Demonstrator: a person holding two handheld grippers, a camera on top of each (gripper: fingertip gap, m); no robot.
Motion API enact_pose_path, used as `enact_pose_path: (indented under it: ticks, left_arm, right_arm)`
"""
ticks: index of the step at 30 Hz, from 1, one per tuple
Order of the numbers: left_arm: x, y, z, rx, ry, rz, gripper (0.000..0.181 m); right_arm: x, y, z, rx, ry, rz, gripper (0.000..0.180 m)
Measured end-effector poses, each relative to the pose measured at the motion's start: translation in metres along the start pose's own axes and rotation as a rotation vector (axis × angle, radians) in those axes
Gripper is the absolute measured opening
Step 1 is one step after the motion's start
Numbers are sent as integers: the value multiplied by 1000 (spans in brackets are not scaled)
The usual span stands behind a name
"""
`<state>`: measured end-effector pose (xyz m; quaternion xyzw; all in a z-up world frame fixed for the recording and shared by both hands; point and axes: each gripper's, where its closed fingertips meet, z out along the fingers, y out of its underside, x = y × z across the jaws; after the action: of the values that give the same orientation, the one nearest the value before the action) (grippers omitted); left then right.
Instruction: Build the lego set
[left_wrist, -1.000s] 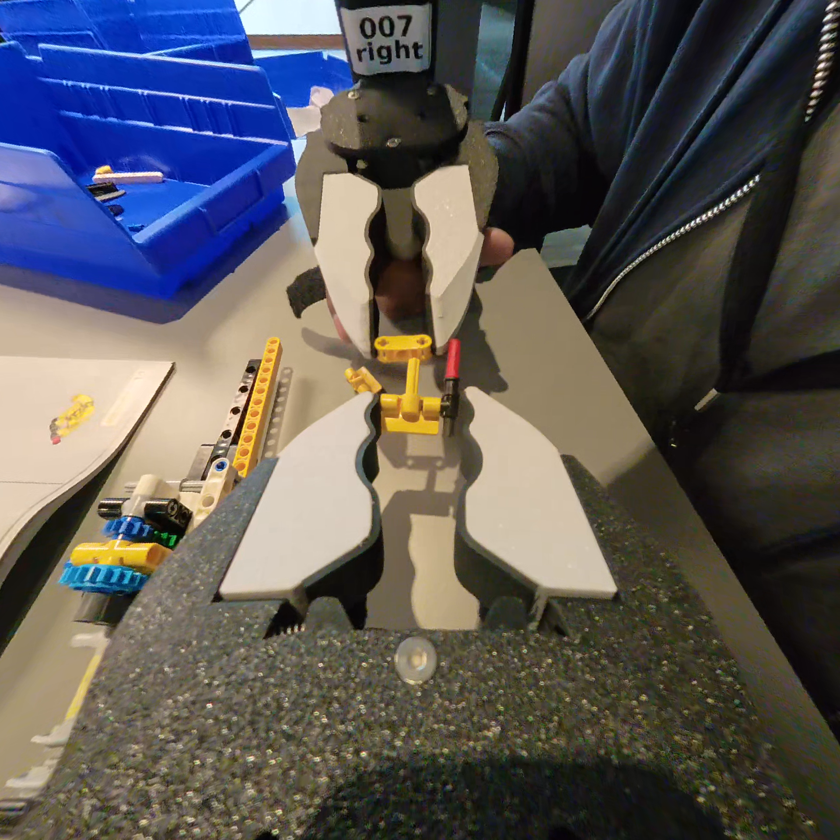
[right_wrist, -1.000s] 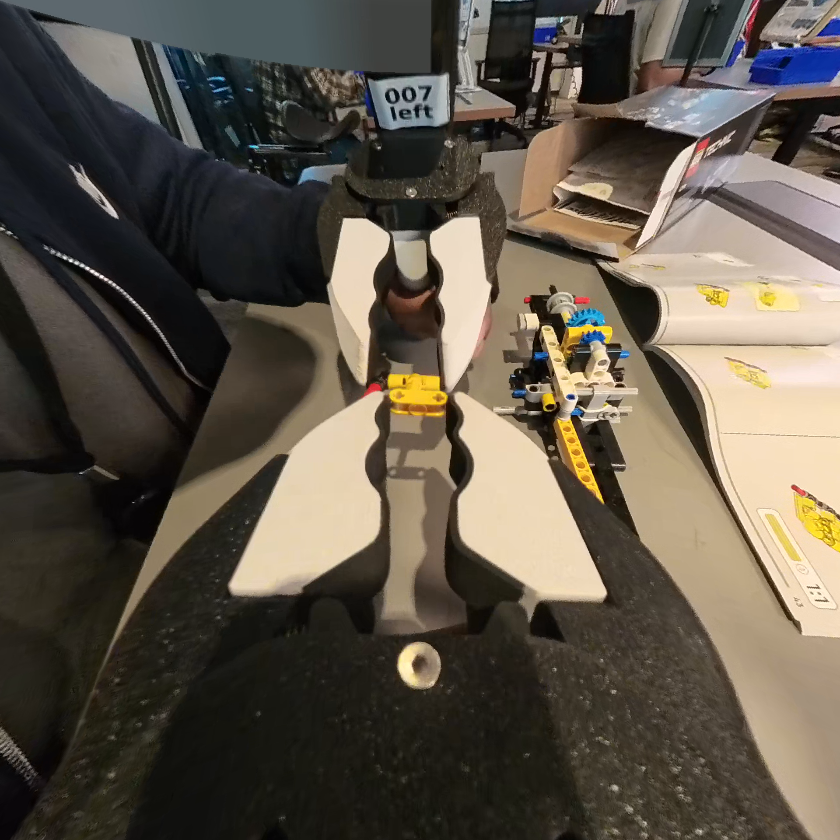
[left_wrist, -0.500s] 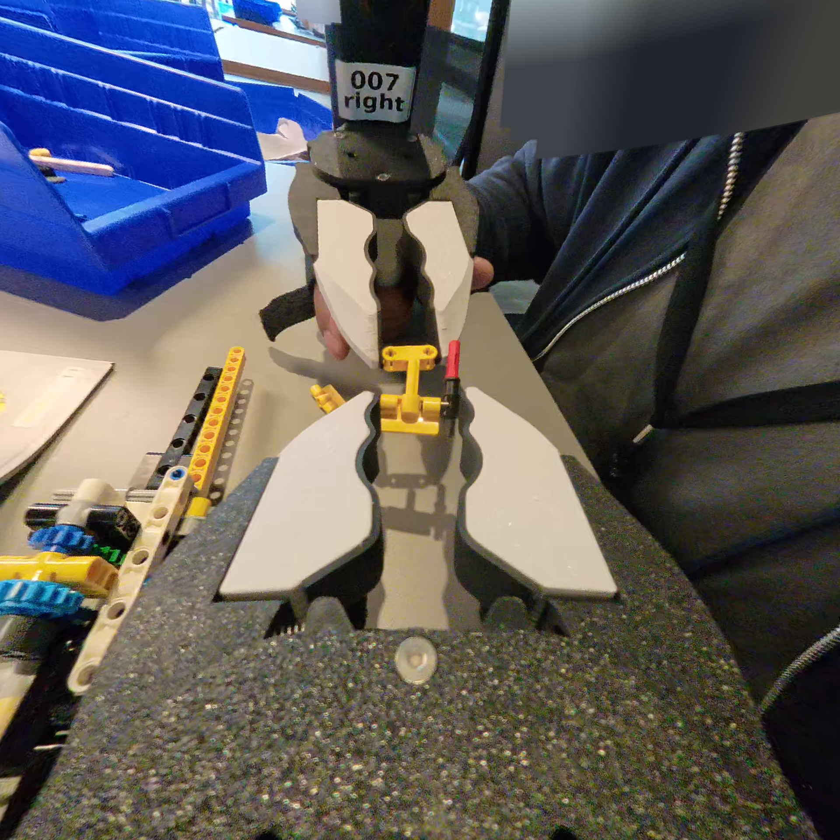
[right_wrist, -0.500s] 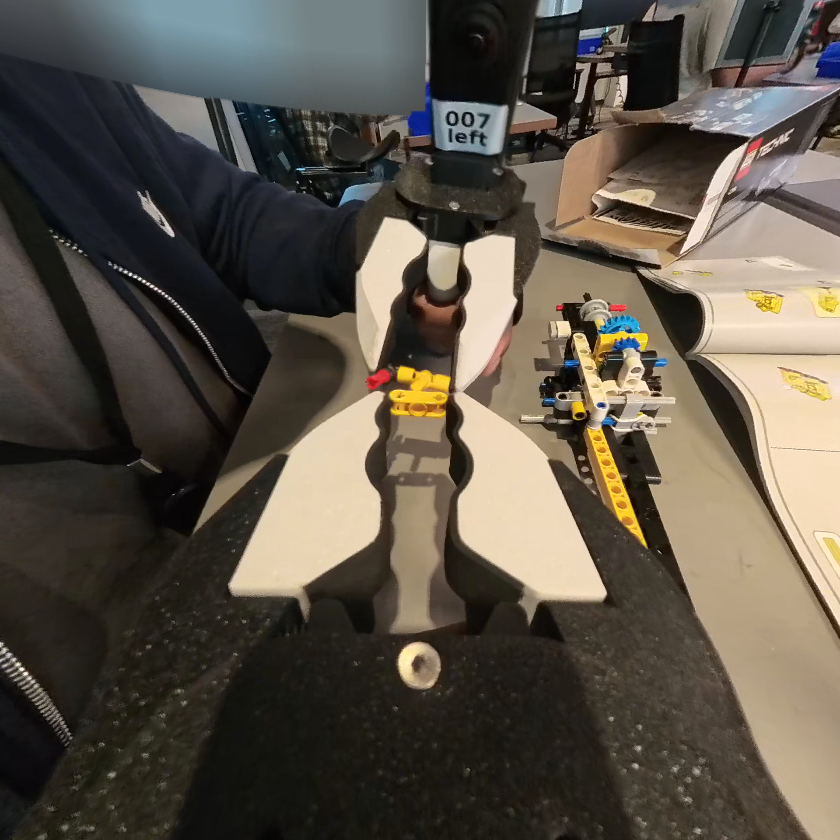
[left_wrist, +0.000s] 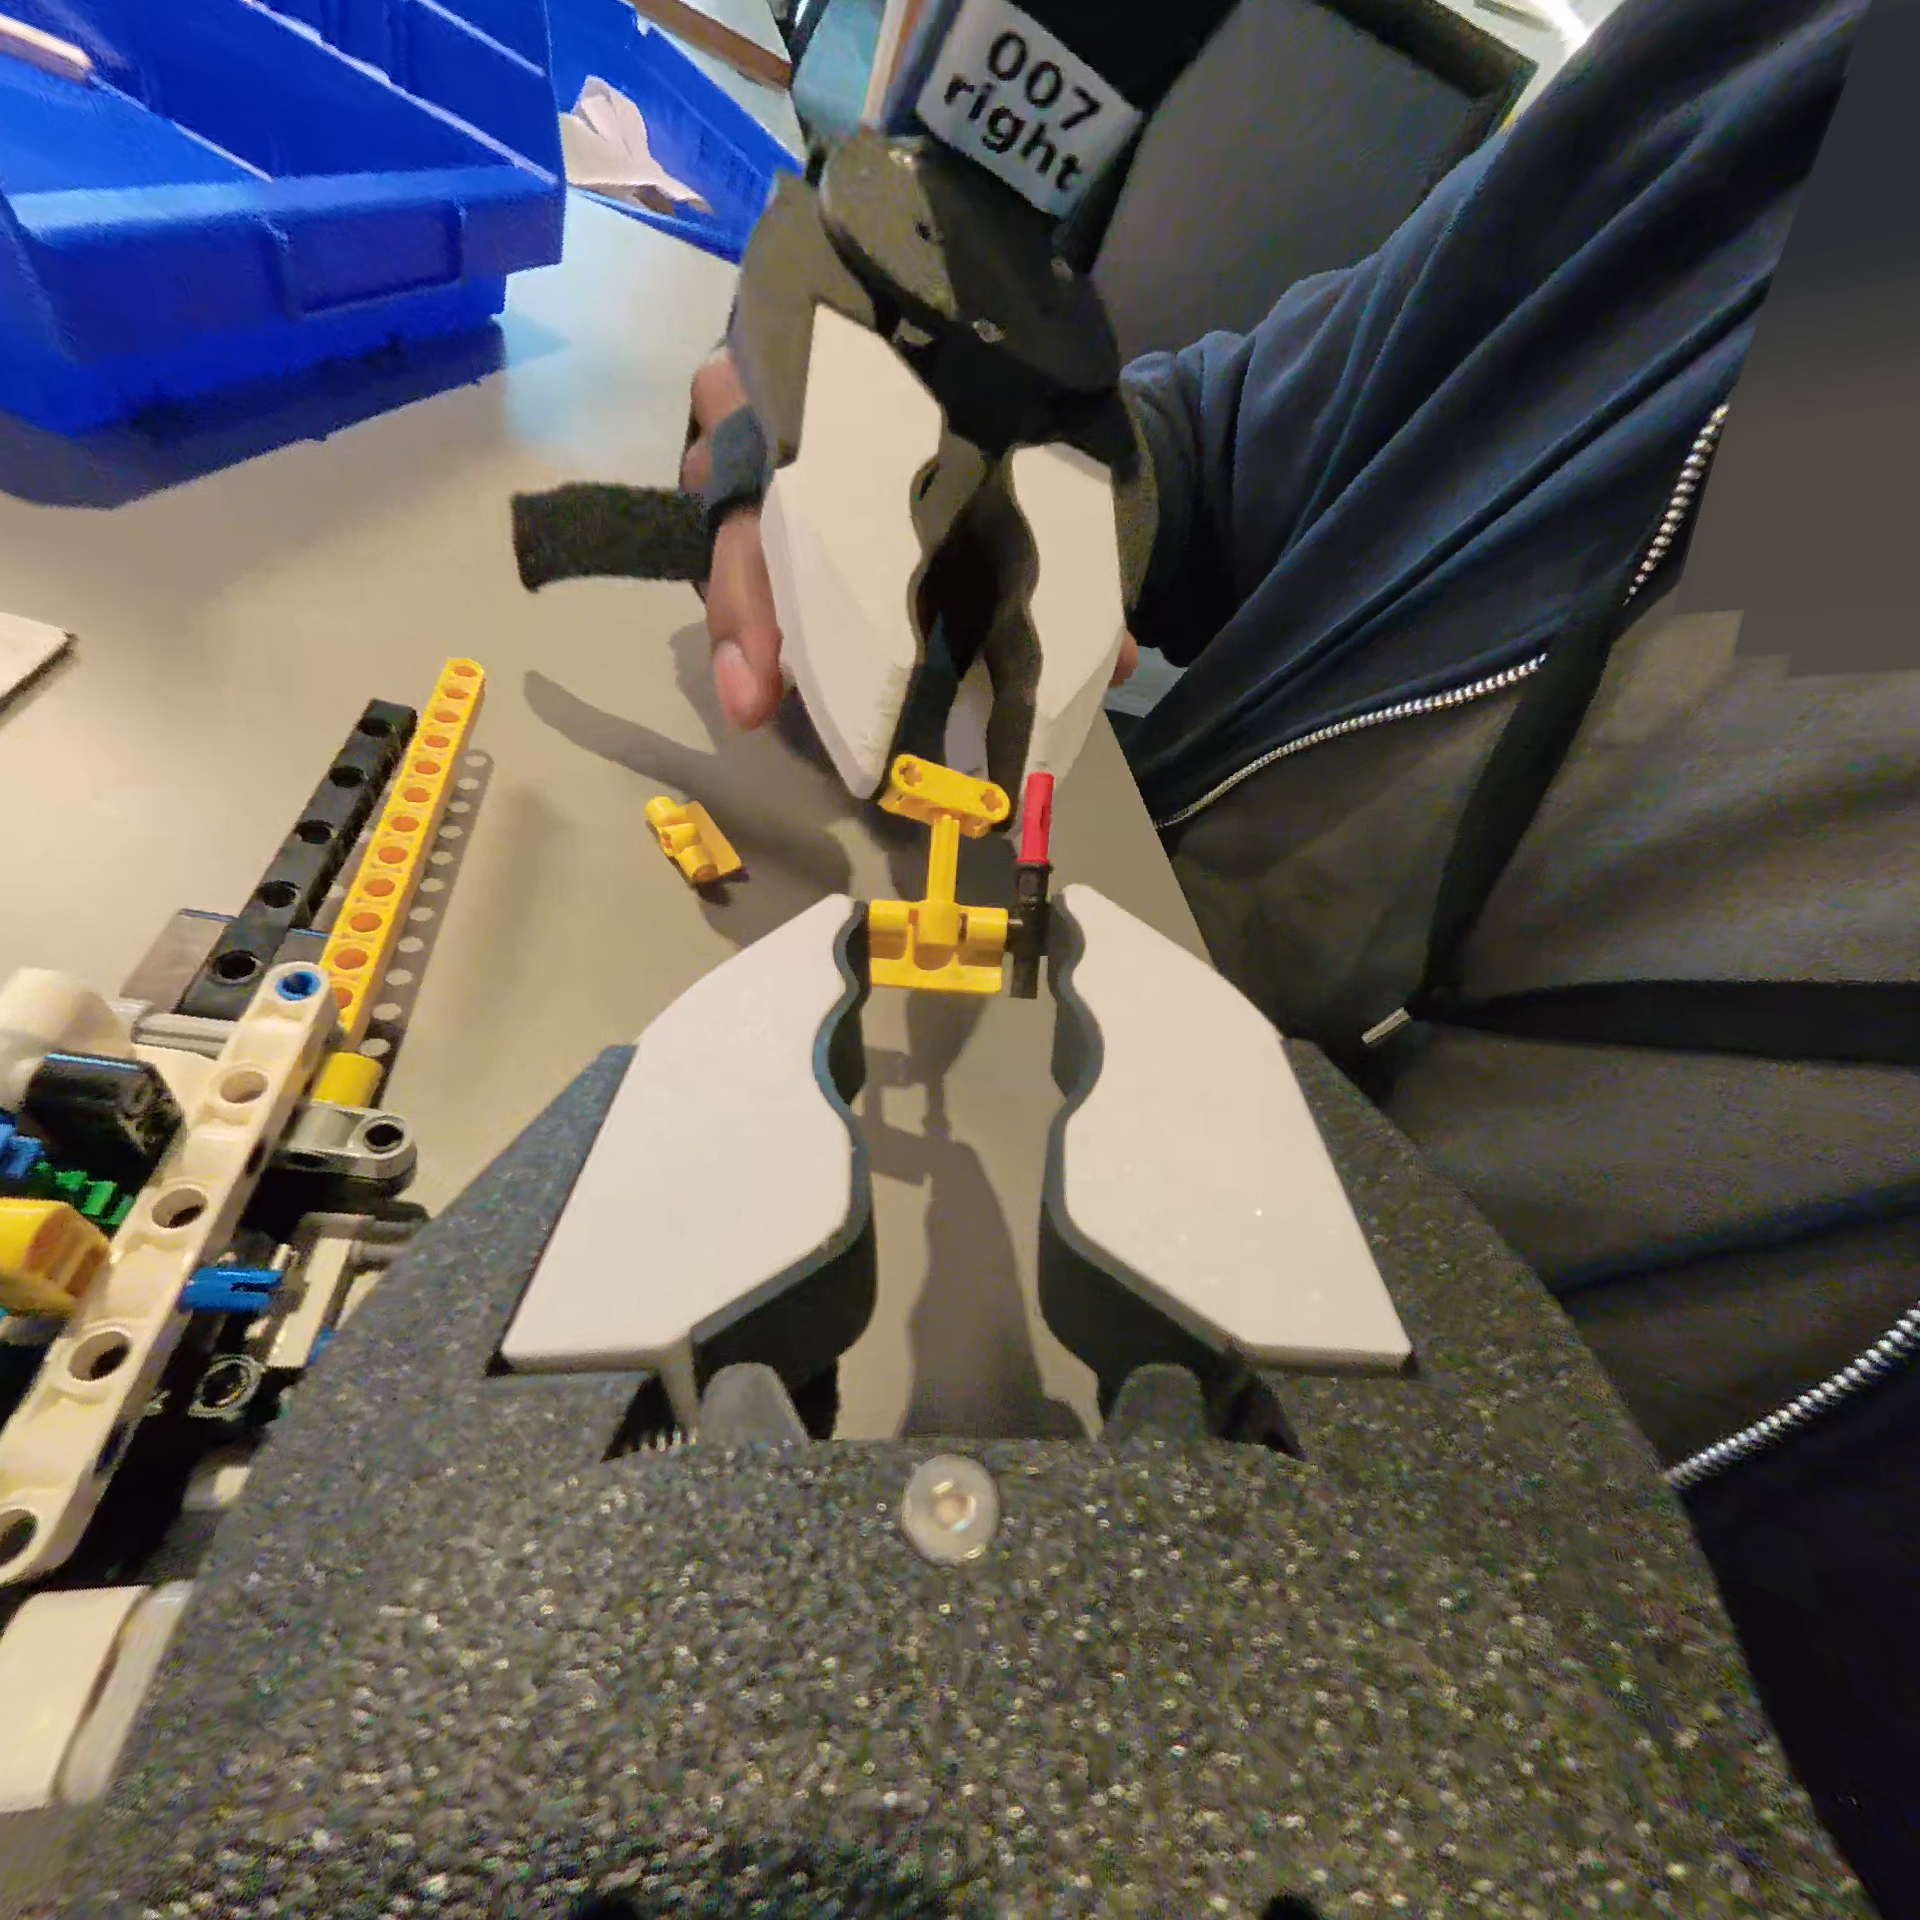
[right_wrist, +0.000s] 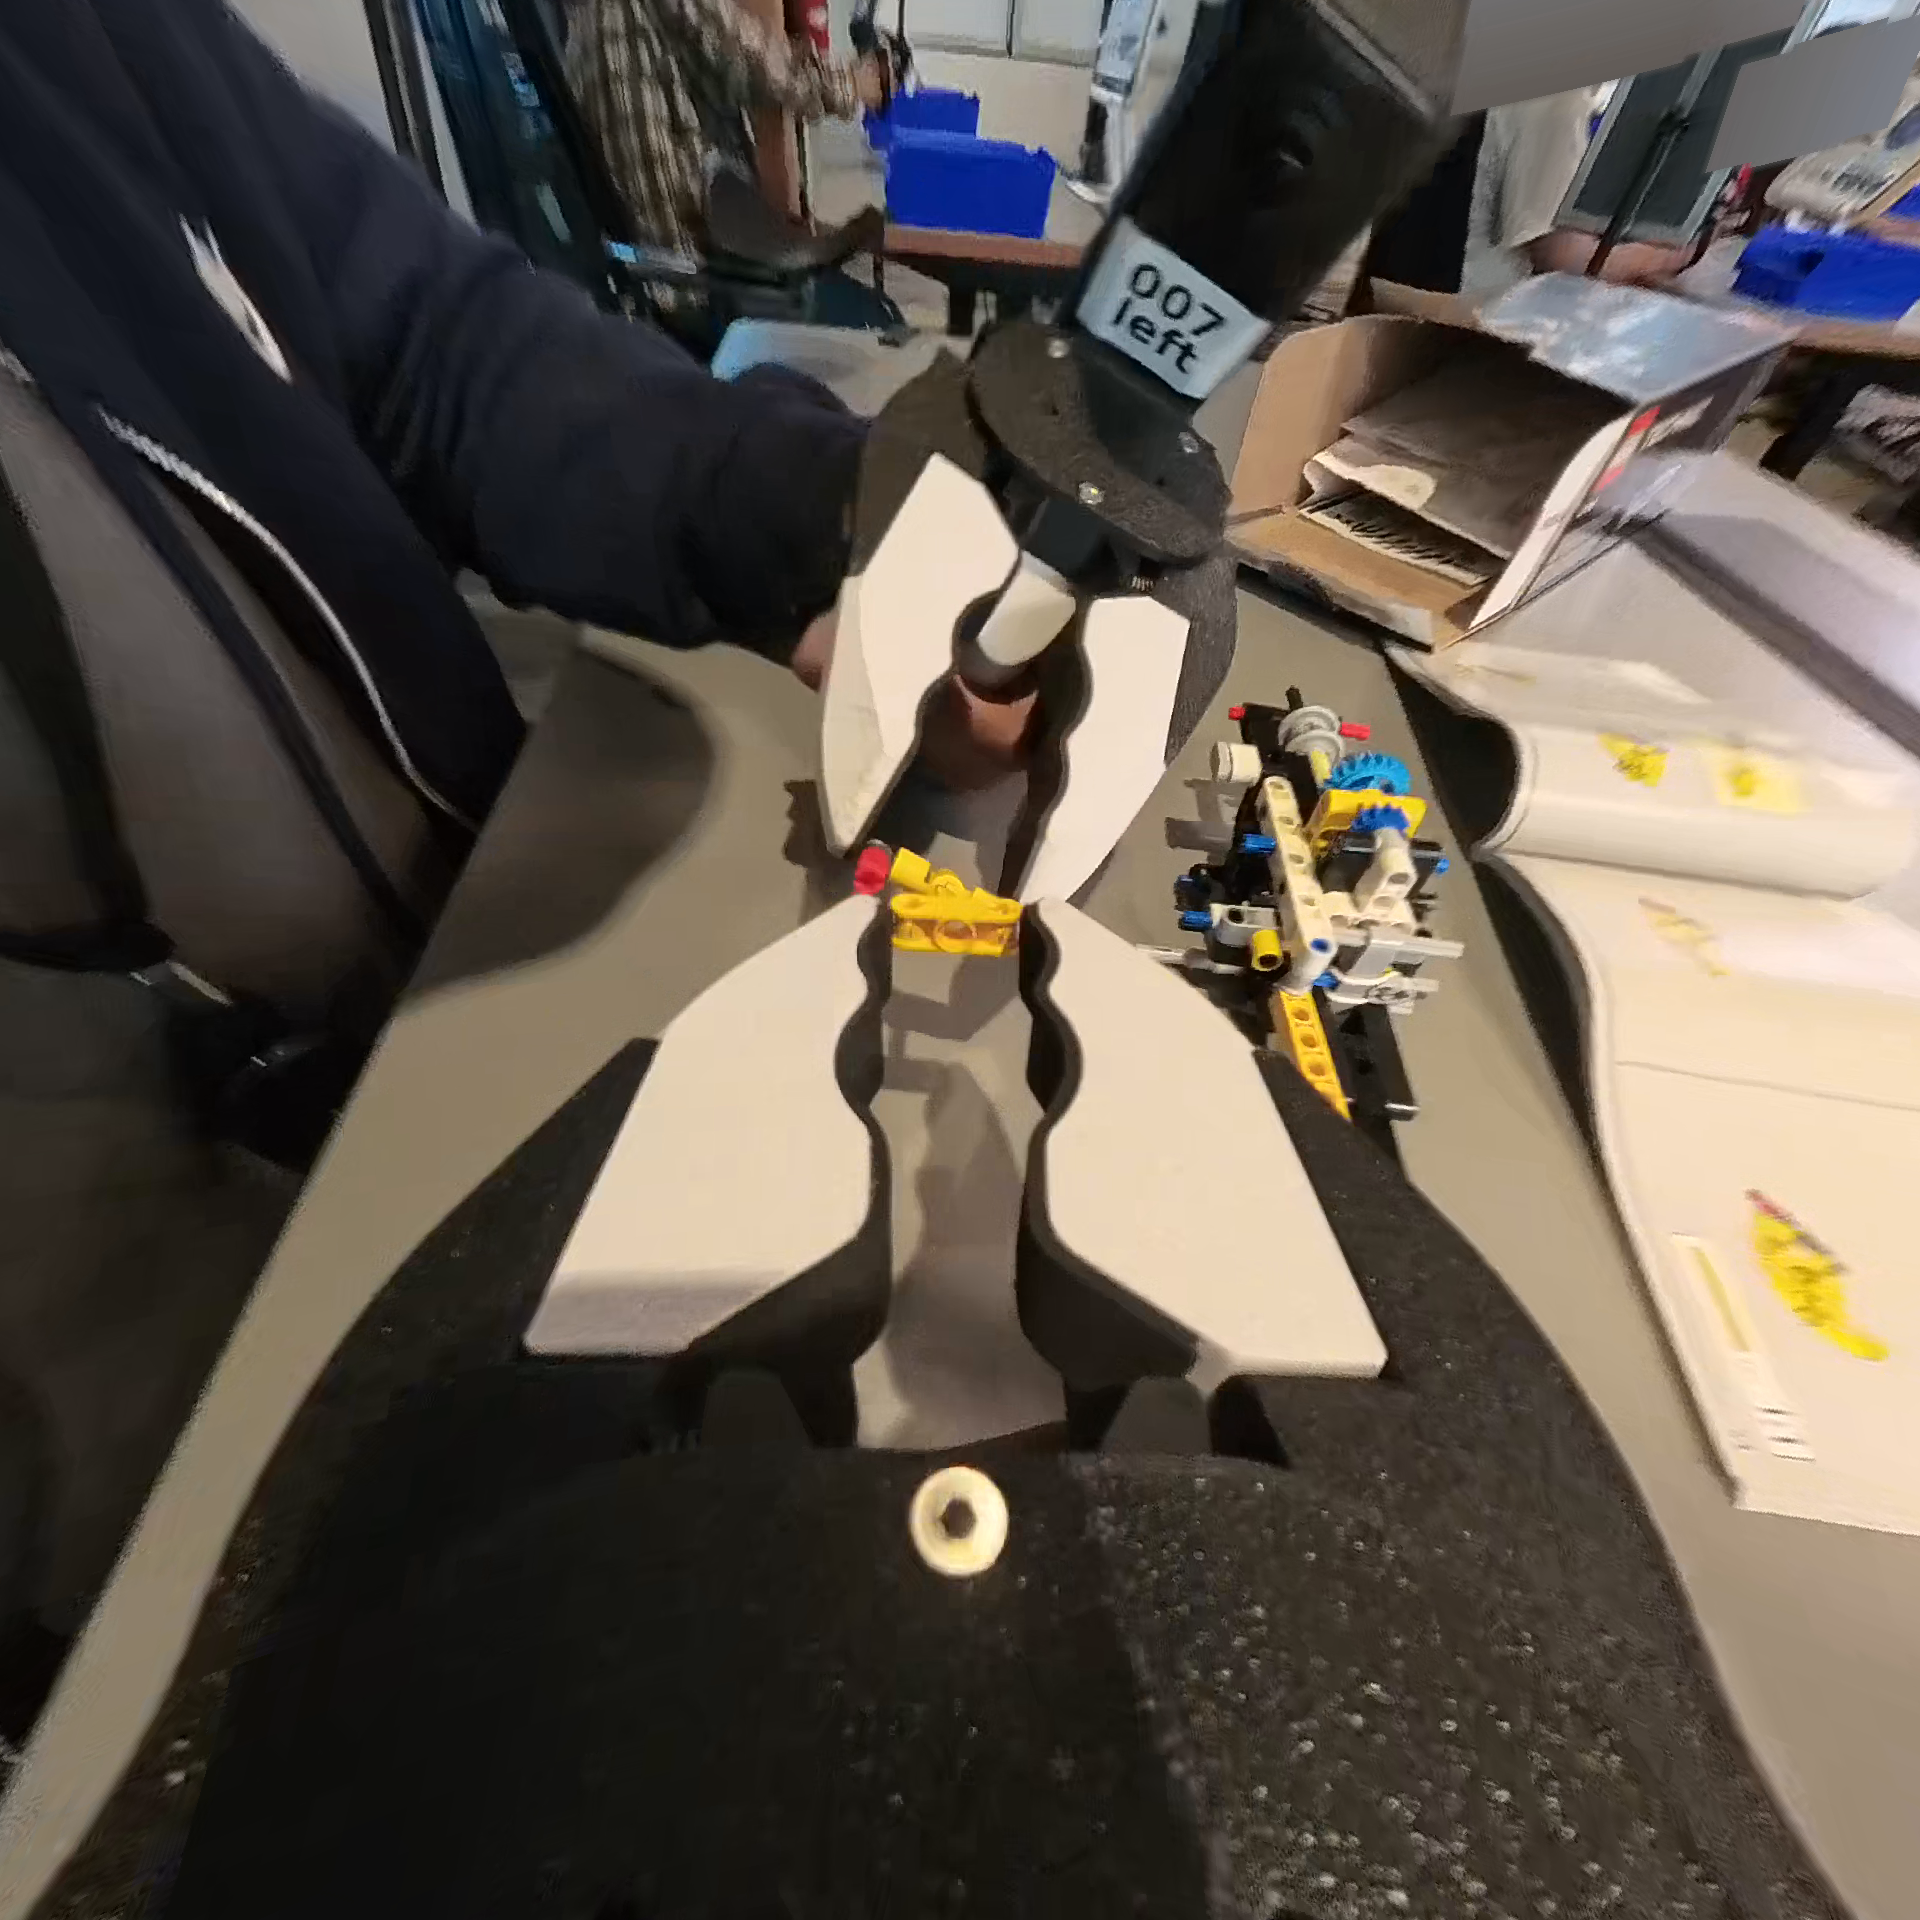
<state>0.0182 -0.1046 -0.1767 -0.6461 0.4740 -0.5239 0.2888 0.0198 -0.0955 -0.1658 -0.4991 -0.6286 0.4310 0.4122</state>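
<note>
In the left wrist view my left gripper (left_wrist: 956, 925) is shut on a small yellow connector block (left_wrist: 935, 945) with a black pin and red axle (left_wrist: 1034, 831) on its right side. A yellow axle (left_wrist: 942, 857) runs from it to a second yellow connector (left_wrist: 943, 798), on which my right gripper (left_wrist: 951, 779) is shut, tip to tip with the left. In the right wrist view my right gripper (right_wrist: 951, 914) holds that yellow connector (right_wrist: 956, 923), with the left gripper (right_wrist: 940, 862) just behind it. The half-built lego model (left_wrist: 239, 1091) (right_wrist: 1320, 883) lies on the grey table.
A loose yellow piece (left_wrist: 691, 836) lies on the table left of the grippers. Blue bins (left_wrist: 239, 208) stand at the back left. An open instruction booklet (right_wrist: 1714, 1091) and a cardboard box (right_wrist: 1455, 488) lie beyond the model. The person's dark jacket (left_wrist: 1558, 727) is close by. Left and right tips are no more than a few centimetres apart. Left tips and right tips are each some 8 centimeters from the loose yellow piece (left_wrist: 691, 836).
Both grippers have tilted and rolled while staying tip to tip with the yellow pieces joined. The left wrist view now sits closer to the model. The loose yellow piece stays put.
</note>
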Motion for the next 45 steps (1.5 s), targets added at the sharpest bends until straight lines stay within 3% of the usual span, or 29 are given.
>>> enact_pose_path:
  ticks: [8, 20, 32, 39, 45]
  left_arm:
    - [1, 5, 3, -36, 22, -57, 32]
    - [9, -6, 2, 44, 66, -9, 32]
    - [7, -22, -2, 158, 73, -36, 32]
    - [0, -15, -4, 85, -35, 49, 32]
    - [-13, 1, -10, -37, -180, 179, 33]
  right_arm:
    - [-4, 4, 3, -60, 37, -151, 23]
    - [-8, -8, 0, 55, -47, 5, 23]
    - [0, -13, 2, 69, 34, 18, 28]
    - [7, -10, -5, 41, 83, -44, 28]
    - [17, 18, -14, -133, 99, -83, 28]
